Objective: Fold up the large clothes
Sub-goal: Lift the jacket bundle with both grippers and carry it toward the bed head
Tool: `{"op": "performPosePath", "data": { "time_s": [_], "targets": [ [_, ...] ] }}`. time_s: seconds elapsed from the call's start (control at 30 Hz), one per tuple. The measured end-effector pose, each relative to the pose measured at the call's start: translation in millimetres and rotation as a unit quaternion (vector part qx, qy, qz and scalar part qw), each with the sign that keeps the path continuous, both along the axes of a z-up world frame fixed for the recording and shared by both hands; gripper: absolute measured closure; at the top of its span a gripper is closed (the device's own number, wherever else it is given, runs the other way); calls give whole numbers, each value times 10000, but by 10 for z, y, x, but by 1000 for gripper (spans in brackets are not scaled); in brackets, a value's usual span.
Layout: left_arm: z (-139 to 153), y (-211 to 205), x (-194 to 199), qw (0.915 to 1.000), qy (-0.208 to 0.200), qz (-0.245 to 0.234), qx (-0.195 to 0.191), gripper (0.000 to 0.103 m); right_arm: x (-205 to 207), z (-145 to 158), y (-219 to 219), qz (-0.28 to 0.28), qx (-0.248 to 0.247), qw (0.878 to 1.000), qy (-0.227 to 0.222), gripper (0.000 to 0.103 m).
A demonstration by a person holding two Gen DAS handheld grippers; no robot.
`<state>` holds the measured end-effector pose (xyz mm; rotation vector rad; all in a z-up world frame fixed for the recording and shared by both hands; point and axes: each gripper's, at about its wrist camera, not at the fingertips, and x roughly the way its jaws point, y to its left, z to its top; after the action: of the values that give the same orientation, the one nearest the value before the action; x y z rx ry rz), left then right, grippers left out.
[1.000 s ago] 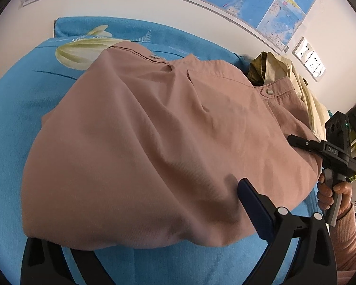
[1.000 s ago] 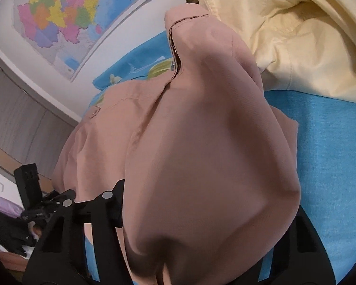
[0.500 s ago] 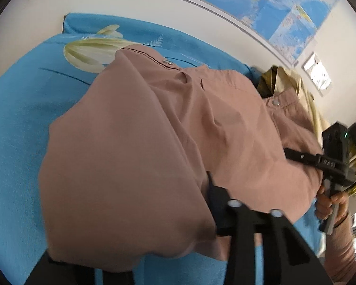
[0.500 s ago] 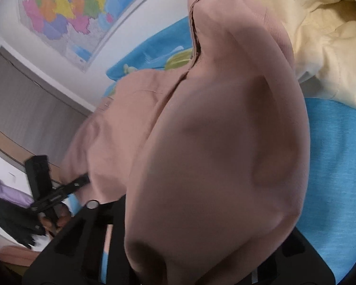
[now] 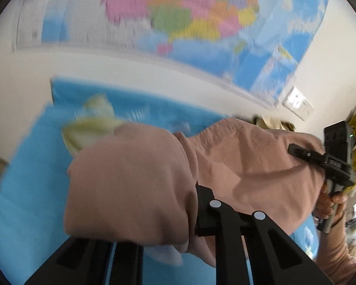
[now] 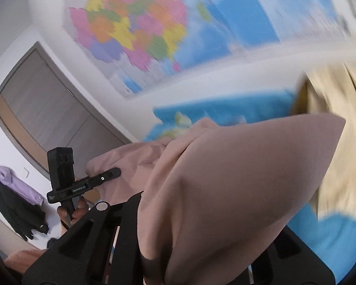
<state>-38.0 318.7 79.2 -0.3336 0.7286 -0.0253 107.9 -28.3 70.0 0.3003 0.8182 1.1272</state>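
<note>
Not much room up close: the pink garment (image 5: 135,180) bunches right in front of both cameras. Beyond it the blue bedcover (image 5: 30,190) lies open on the left, while a yellow garment (image 6: 339,147) crowds the right and the wall (image 5: 154,76) closes the far edge.

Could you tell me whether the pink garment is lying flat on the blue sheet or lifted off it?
Lifted: the pink garment hangs bunched from the left gripper and the right gripper, above the blue sheet.
</note>
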Motion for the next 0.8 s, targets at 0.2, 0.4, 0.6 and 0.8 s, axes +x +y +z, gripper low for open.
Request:
{"op": "performPosePath", "data": {
  "time_s": [0.2, 0.4, 0.6, 0.8],
  "targets": [
    [616, 521, 318, 9958, -369, 500, 674, 89, 243, 628, 732, 187, 317, 9974, -613, 89],
    [815, 1265, 625, 9832, -493, 1249, 1234, 89, 542, 806, 1704, 431, 455, 9952, -753, 90],
    [365, 2185, 882, 9686, -500, 2054, 1307, 89, 620, 324, 2537, 742, 575, 9940, -567, 90],
    [-805, 2862, 887, 9605, 465, 2644, 737, 89, 642, -828, 3117, 1086, -506, 9923, 323, 86]
  ]
}}
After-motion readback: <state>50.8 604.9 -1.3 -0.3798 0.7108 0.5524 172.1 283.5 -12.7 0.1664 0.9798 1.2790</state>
